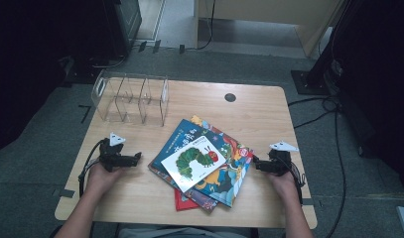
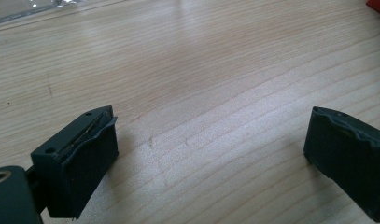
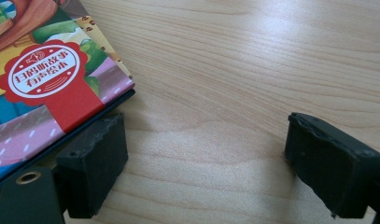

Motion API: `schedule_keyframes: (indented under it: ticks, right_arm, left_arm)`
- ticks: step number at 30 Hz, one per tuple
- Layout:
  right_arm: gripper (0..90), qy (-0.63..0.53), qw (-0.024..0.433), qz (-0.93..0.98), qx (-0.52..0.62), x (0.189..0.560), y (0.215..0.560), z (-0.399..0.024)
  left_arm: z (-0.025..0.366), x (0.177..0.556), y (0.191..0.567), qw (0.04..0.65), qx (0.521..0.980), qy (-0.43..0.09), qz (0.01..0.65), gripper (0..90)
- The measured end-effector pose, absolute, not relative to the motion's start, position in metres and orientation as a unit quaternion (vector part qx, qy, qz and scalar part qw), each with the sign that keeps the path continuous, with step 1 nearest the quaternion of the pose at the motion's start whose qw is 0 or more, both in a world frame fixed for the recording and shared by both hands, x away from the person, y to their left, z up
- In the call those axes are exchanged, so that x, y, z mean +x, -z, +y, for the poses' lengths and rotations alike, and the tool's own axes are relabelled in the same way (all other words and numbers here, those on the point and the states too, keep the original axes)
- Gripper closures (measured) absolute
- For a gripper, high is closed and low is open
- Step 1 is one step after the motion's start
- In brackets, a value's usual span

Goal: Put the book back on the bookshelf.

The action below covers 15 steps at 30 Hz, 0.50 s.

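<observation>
floor: grey carpet (image 1: 35, 129); table: light wood (image 1: 269, 114); surroundings: dark; cables (image 1: 338, 144) on floor

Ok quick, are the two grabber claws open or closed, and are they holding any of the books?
Left gripper: open, holding nothing, only bare table between its jaws.
Right gripper: open, holding nothing; one jaw sits beside the corner of a picture book.

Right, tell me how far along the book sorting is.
Nothing looks done yet: the clear acrylic rack stands with its slots bare, and all the picture books lie stacked on the table. In hand: nothing. The left gripper and right gripper rest open on either side of the stack, the right one beside the top colourful book's corner. Left, probably: every book goes into the rack.
</observation>
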State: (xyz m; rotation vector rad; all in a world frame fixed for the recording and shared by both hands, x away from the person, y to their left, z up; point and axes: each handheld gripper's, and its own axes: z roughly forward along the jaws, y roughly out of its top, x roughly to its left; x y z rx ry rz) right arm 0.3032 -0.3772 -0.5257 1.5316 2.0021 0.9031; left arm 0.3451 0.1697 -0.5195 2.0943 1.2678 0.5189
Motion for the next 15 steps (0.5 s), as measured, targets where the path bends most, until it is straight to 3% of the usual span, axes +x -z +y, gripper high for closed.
schedule_keyframes:
  ticks: [15]
  right_arm:
    - [13.9, -0.331, 0.23, 0.728, 0.554, 0.303, 0.5257, -0.3774]
  left_arm:
    - [0.1715, 0.3444, 0.5188, 0.314, 0.792, -0.199, 0.484, 4.2]
